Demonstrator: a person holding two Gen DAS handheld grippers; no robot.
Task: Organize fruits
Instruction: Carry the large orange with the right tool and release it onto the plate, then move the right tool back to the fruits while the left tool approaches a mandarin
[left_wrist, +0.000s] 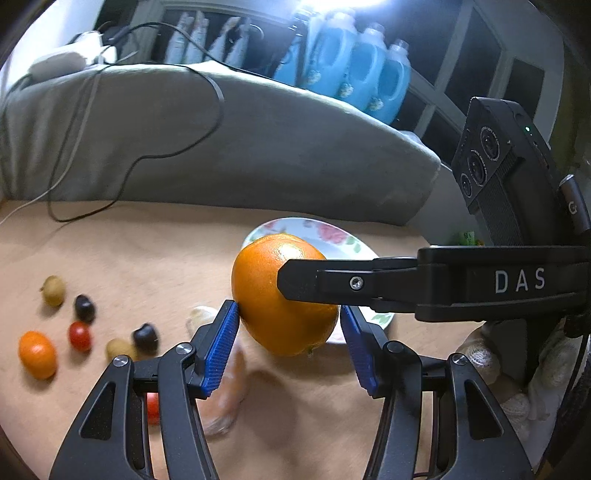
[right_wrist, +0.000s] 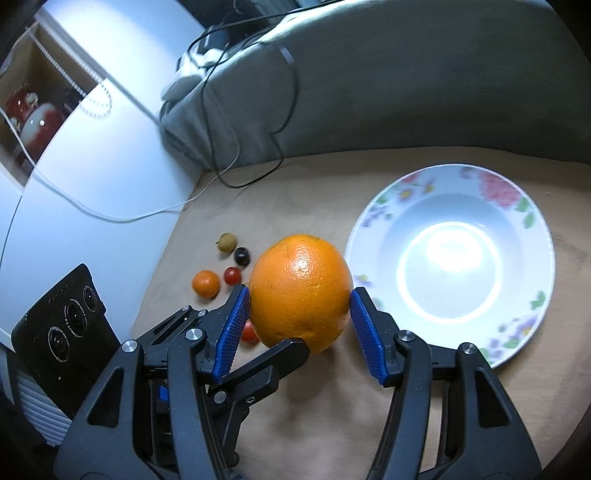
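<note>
A large orange (left_wrist: 280, 295) is held above the table between both grippers at once. My left gripper (left_wrist: 290, 328) has its blue pads against the orange's two sides. My right gripper (right_wrist: 299, 317) also has its pads on the orange (right_wrist: 299, 291), crossing the left one at a right angle; one of its fingers (left_wrist: 314, 284) lies across the fruit in the left wrist view. A white floral plate (right_wrist: 517, 317) lies empty to the right, partly hidden behind the orange in the left wrist view (left_wrist: 332, 232).
Small fruits lie on the tan table at the left: a small orange (left_wrist: 37, 354), red tomato (left_wrist: 79, 336), dark grapes (left_wrist: 85, 306), yellowish ones (left_wrist: 53, 291). A grey cushion (left_wrist: 258, 147) with cables lines the far edge. Blue bottles (left_wrist: 354, 70) stand behind.
</note>
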